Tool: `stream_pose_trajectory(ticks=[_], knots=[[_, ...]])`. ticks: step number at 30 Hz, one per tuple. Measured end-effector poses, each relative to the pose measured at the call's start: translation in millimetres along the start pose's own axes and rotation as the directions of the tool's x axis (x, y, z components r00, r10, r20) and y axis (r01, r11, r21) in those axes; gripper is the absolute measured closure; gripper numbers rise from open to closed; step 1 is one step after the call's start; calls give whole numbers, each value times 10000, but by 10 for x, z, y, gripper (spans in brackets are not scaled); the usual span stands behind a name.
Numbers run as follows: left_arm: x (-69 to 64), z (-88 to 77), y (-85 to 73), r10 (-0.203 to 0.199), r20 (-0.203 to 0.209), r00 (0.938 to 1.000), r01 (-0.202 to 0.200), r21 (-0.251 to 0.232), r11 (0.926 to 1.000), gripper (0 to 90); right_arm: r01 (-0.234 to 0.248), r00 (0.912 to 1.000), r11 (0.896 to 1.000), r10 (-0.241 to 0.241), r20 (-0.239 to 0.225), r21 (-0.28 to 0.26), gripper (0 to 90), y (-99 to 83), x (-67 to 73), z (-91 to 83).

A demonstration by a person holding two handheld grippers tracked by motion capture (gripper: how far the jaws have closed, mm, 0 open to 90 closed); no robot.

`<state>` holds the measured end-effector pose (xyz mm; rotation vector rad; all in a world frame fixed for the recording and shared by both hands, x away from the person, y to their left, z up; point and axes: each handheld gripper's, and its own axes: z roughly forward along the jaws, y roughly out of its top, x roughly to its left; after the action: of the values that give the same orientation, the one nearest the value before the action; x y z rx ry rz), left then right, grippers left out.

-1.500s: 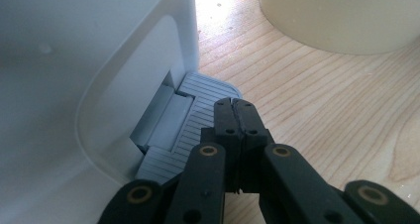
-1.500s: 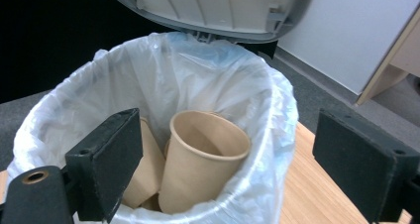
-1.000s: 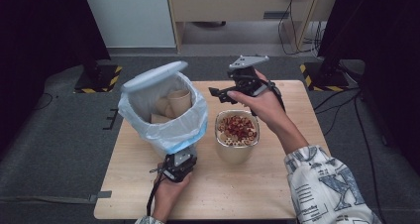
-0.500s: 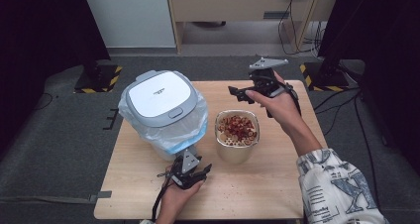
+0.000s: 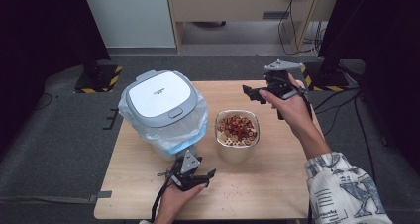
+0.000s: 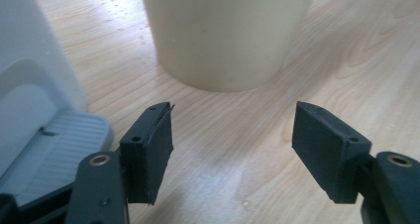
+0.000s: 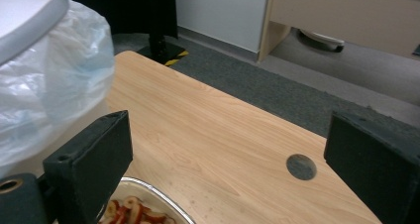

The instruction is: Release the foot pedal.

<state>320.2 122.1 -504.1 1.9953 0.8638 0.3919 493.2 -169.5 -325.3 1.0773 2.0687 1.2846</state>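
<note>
I judged the bin point(image 5: 161, 110) step finished, since its lid lay closed over the blue liner at the left of the surface point(image 5: 277, 184). The cup of red scraps point(image 5: 237, 135) stood just right of it. My left gripper point(image 5: 190, 176) rested low near the pedal point(image 6: 54, 144), jaws wide and empty. My right gripper point(image 5: 257, 92) hovered beyond the cup, wide and empty. Next, I reckoned, came grasping the cup.

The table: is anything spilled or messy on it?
A few small dark-red crumbs lie scattered on the wooden table in front of the cream container of red-and-pale pieces, as if some had spilled. The bin's bag bulges out under its closed lid.
</note>
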Motion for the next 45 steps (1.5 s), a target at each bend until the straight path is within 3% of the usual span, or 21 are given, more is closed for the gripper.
stream_pose_trajectory(ticks=[20,45], knots=[[25,-38,-16,78,465,9989,-82,99,9999,242,-547,9951,9983,529,832,193,49,-457,-311,-197],[63,-21,-36,-59,764,9971,33,338,9994,219,-928,9856,9943,844,1465,516,54,-1143,-407,-383]])
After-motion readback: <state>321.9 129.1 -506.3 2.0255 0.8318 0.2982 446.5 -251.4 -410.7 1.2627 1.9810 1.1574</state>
